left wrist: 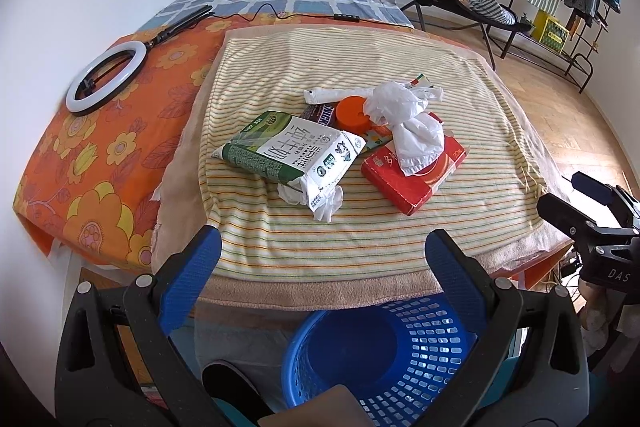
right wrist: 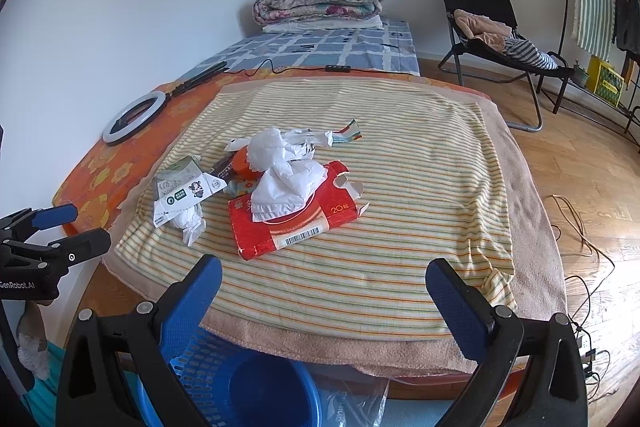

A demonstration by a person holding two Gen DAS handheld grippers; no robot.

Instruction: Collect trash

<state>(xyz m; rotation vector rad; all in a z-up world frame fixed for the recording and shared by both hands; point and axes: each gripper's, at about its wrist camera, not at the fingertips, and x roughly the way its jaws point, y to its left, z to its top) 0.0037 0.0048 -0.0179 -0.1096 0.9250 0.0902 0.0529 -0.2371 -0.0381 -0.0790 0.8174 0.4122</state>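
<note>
Both tongs, left [left wrist: 322, 259] and right [right wrist: 323, 287], spread, empty. Trash pile mid-towel [left wrist: 360, 247], basket [left wrist: 384, 359] below towel's near edge. Risk: loose tissue [right wrist: 288, 183] on red box [right wrist: 296, 223] slides off when box lifts.

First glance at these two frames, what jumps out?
A heap of trash mid-bed on the striped towel: a red tissue box with a crumpled white bag on it, beside a green-and-white milk carton. A blue basket sits on the floor at the bed's near end. Both grippers are open.
</note>
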